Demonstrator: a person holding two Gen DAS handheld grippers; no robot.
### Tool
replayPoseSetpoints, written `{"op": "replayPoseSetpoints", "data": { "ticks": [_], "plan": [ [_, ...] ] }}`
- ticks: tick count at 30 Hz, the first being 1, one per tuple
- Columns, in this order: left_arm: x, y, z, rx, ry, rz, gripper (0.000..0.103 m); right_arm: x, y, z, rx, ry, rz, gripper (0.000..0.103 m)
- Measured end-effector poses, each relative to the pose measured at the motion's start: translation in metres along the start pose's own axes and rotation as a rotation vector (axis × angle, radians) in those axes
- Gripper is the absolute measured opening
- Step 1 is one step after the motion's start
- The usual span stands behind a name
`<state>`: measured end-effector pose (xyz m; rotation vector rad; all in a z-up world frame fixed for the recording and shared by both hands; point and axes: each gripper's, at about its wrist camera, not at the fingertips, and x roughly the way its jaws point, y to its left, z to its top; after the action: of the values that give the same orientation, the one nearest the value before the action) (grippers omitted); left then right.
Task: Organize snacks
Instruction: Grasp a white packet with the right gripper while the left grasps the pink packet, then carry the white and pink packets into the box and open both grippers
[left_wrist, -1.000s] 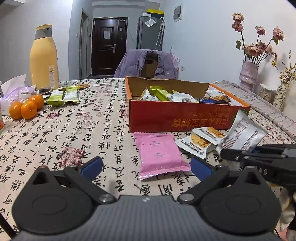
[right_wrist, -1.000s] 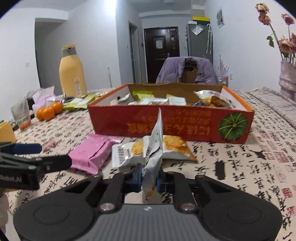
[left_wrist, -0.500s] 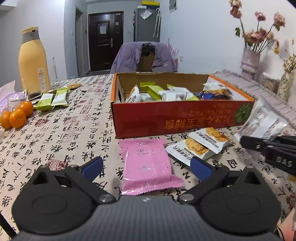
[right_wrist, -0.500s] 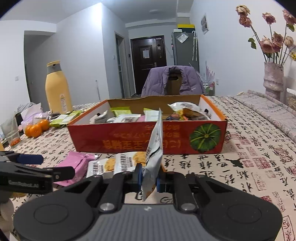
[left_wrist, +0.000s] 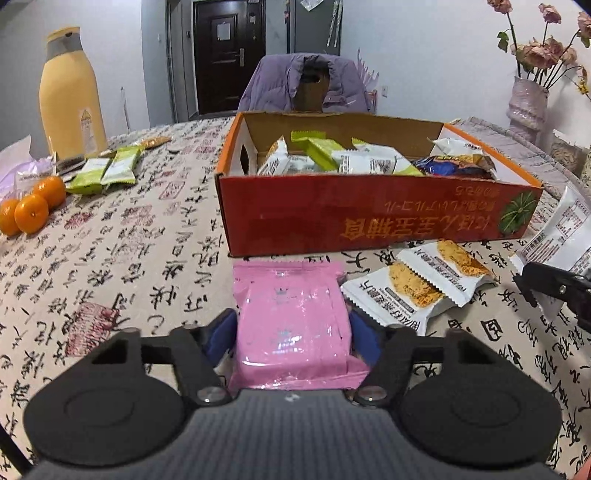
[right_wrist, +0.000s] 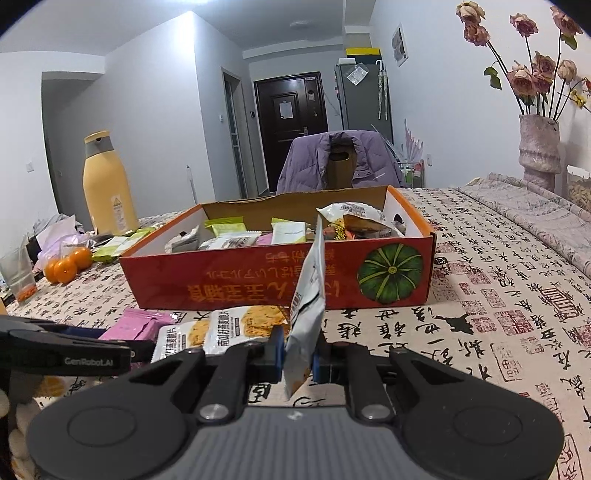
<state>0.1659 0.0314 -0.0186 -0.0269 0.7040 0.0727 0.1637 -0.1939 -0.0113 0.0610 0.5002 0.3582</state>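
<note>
- My left tool (left_wrist: 293, 332) has its blue pads on either side of the pink packet (left_wrist: 291, 317), closed in against its edges, so it's pinching it. The packet lies flat on the worktop (left_wrist: 110, 258), just in front of the red box (left_wrist: 369, 221).
- My right tool (right_wrist: 298, 354) is clamped on a white snack packet (right_wrist: 306, 314), which stands upright on edge between the pads and pokes up in front of the box's near wall.
- Right beside the pink packet, two white cracker packets (left_wrist: 421, 284) lie on the cloth side by side, overlapping a bit, between my two tools.
- The red box is open-topped and already holds a pile of snacks: green wrappers (left_wrist: 317, 147), white ones, and a dark blue bag (left_wrist: 450, 166) at the right end.
- Further out on the left: two green packets (left_wrist: 103, 170) lying on the worktop, a few oranges (left_wrist: 29, 210) near them, and a tall yellow bottle (left_wrist: 70, 96) behind.
- Far right, a vase of dried roses (right_wrist: 539, 147) stands at the edge.
</note>
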Motion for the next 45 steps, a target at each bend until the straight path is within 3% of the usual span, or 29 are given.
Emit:
{"op": "replayPoseSetpoints", "data": {
  "ticks": [11, 19, 31, 45],
  "plan": [
    [-0.007, -0.002, -0.004, -0.013, -0.025, 0.01, 0.063, 0.0, -0.005, -0.001, 0.008, -0.002, 0.02, 0.014],
    [-0.03, 0.002, 0.002, -0.021, -0.098, 0.014, 0.063, -0.001, -0.006, 0.001, 0.005, -0.013, 0.033, 0.014],
    [-0.06, -0.01, 0.036, 0.0, -0.242, 0.007, 0.063, -0.002, -0.009, 0.027, -0.015, -0.084, 0.03, 0.014],
    [-0.039, -0.036, 0.088, 0.027, -0.323, -0.001, 0.063, 0.029, -0.014, 0.079, -0.067, -0.152, 0.044, 0.014]
  ]
}}
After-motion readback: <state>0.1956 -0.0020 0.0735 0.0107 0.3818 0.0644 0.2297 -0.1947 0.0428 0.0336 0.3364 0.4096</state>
